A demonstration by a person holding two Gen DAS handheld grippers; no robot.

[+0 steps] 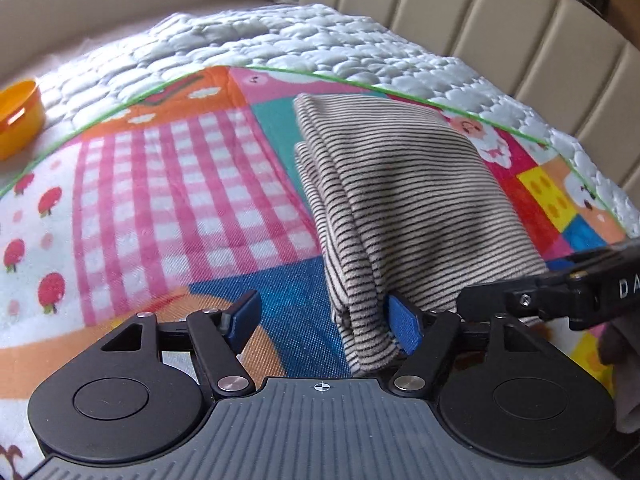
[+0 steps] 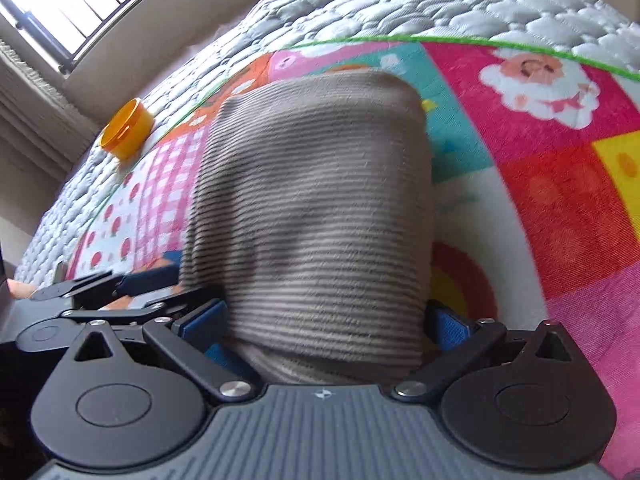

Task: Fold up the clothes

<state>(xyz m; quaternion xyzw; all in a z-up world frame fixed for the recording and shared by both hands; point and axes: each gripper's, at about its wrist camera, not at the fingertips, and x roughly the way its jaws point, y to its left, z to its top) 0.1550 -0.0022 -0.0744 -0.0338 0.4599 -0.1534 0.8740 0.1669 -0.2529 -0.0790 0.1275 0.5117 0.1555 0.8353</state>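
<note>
Pulling away carelessly could unfold the striped garment (image 1: pixel 400 200): your left tool (image 1: pixel 320 316) stands released beside its edge, your right tool (image 2: pixel 324 328) spread around it.

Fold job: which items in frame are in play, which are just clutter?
In play:
striped garment
left gripper
right gripper
patchwork blanket, the folding surface

Lying about:
orange tub
quilted mattress
headboard

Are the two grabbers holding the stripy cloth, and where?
Neither grips it. The left gripper and right gripper are both open at the near end of the folded striped garment.
</note>
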